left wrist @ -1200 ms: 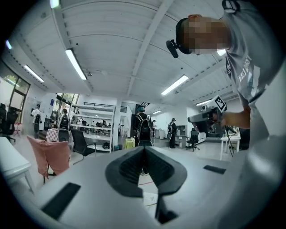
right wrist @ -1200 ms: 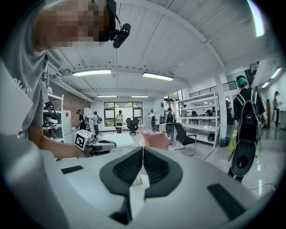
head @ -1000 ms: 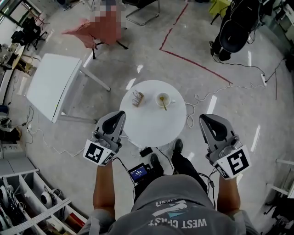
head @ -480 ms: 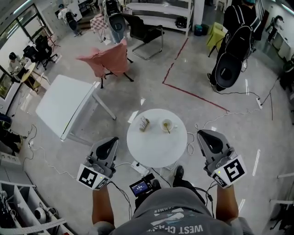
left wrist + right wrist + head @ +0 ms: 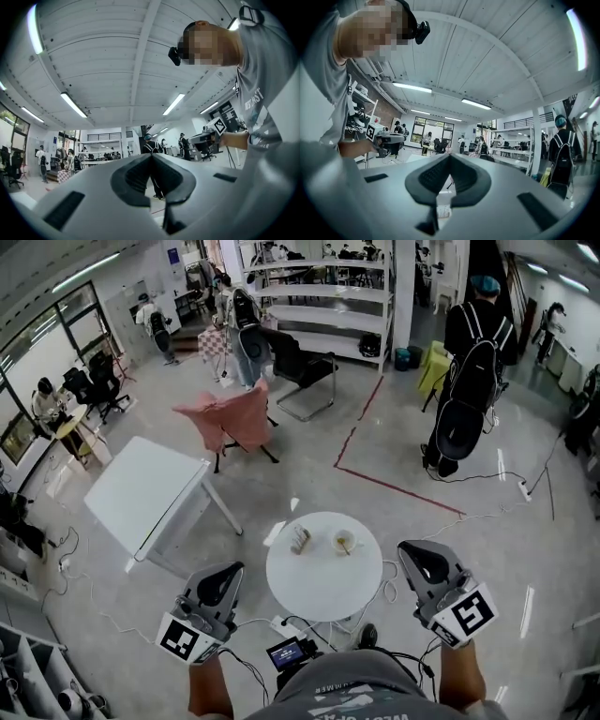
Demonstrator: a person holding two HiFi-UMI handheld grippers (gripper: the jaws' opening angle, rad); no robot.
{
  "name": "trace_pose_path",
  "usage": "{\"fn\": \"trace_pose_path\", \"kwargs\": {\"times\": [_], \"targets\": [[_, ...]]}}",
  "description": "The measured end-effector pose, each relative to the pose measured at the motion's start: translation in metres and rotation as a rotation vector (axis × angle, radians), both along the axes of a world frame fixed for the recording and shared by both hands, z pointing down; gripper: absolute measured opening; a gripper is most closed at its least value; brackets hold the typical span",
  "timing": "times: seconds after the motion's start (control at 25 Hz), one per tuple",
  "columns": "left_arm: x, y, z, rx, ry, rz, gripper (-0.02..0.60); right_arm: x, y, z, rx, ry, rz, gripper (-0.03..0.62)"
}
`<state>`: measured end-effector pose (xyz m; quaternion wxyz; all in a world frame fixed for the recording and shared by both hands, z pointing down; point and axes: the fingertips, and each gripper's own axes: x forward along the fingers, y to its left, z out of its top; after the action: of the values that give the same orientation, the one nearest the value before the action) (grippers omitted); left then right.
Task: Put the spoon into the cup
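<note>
Backed off and tipped upward since a second ago, leaving the round white desk (image 5: 319, 594) smaller and lower in the head view and taking in far more of the room behind it. Holds the left claw (image 5: 221, 576) just off the desk's left edge and the right claw (image 5: 424, 557) just off its right edge, both lifted clear and touching nothing. Shows each pair of jaws pressed together with nothing between them in the two gripper views, aimed out at ceiling and distant shelving instead of down at the work. Finds the cup (image 5: 353, 541) upright on the far right part of the desk, with what looks like the spoon (image 5: 343, 543) already lying inside it, though too small here to judge its lean. Leaves a small packet (image 5: 300, 540) near the cup on its left, apart from it. Reads as the task done, with only the withdrawal left. To finish well: keep both claws closed and wide of the desk rim, avoid swinging either across the top where a brush could tip the cup, and confirm from above that the spoon rests bowl down against the rim, not poised to slide out. Mind the cables (image 5: 390, 589) on the floor by the desk's foot.
</note>
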<state>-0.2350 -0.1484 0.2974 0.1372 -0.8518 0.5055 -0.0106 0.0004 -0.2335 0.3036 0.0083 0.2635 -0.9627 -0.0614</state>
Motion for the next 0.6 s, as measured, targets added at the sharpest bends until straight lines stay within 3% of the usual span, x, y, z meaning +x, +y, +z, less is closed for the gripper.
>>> {"fn": "trace_pose_path", "kwargs": {"times": [0.6], "targets": [[-0.003,0.018,0.007,0.027,0.024,0.03,0.002,-0.005,0.028,0.005,0.03,0.018,0.007,0.0]]}}
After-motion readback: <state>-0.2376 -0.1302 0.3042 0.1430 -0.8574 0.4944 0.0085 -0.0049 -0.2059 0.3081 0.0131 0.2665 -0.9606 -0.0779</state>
